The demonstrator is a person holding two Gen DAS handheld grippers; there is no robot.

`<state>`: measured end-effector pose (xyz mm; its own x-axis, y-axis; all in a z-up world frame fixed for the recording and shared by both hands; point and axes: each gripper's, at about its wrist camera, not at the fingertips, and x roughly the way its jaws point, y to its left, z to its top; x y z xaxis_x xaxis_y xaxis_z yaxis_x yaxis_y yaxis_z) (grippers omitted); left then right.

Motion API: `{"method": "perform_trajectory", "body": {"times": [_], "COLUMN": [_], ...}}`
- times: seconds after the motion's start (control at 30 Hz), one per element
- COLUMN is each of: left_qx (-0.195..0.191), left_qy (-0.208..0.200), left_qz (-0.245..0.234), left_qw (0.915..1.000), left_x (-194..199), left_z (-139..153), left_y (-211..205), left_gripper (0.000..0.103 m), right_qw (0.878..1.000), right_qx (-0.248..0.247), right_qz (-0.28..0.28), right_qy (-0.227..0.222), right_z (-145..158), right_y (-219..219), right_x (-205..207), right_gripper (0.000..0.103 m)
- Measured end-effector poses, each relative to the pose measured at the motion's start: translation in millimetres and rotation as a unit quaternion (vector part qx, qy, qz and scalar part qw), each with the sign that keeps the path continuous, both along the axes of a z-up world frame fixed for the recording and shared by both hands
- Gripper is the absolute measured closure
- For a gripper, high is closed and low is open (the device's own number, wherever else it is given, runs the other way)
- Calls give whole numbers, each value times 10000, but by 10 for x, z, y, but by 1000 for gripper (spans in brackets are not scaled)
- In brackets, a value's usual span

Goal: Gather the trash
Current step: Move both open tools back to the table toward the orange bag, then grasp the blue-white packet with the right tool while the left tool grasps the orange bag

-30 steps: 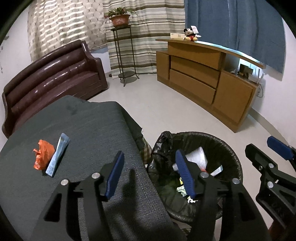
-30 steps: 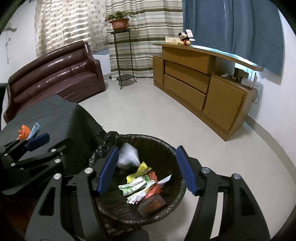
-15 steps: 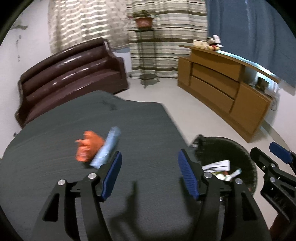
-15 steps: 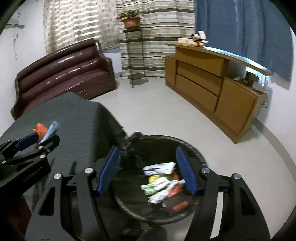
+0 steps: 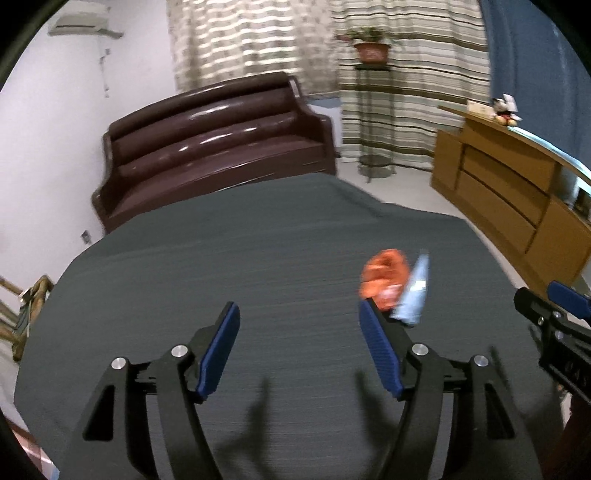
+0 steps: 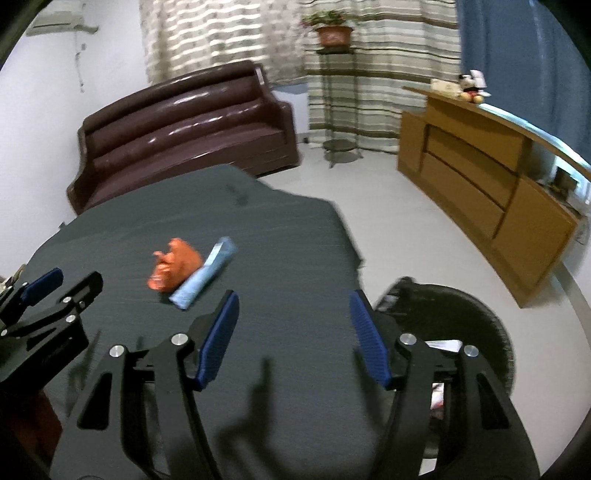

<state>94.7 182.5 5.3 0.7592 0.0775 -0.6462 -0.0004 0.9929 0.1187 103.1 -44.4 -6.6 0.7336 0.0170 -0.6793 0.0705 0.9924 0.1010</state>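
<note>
- Grey cloth-covered table (image 5: 258,266) fills the foreground in both wrist views; edges blurred.
- Two pieces of trash lying on the cloth, touching side by side: crumpled orange wrapper (image 6: 175,267) and pale blue packet (image 6: 205,275).
- From left wrist view: orange wrapper (image 5: 384,278) and blue packet (image 5: 413,293) just beyond the right-hand pad of the left gripper (image 5: 297,349), outside the gap.
- Left gripper: fingers spread and opening, nothing between pads, only bare cloth.
- Right gripper (image 6: 291,339): fingers spread but closing, nothing between pads; trash off to its left, near but not touching.
- Each gripper visible at the edge of the other's view: right gripper (image 5: 550,306) at far right, left gripper (image 6: 55,290) at far left.
- Black-lined trash bin (image 6: 461,314) on floor beside the table's right edge, partly hidden behind right gripper; scraps inside barely visible.
- Background: brown sofa (image 5: 214,147), wooden sideboard (image 6: 480,177), potted plant (image 6: 332,31) on a stand before striped curtains.
</note>
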Motion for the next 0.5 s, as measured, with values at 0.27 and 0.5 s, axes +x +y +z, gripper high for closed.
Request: {"method": "perform_trajectory", "body": {"times": [0.27, 0.5], "left_qx": [-64, -163], "left_qy": [88, 146], "left_qz": [533, 712], "left_qw": [9985, 9972], "left_x": [18, 46], "left_z": [-74, -102], "left_y": [600, 757], "left_gripper": [37, 37], "right_qw": [9990, 9974], "right_qx": [95, -67], "right_qz": [232, 240], "right_qy": [382, 670], "right_z": [-142, -231], "right_y": [410, 704], "right_x": [284, 487], "right_gripper": [50, 51]}}
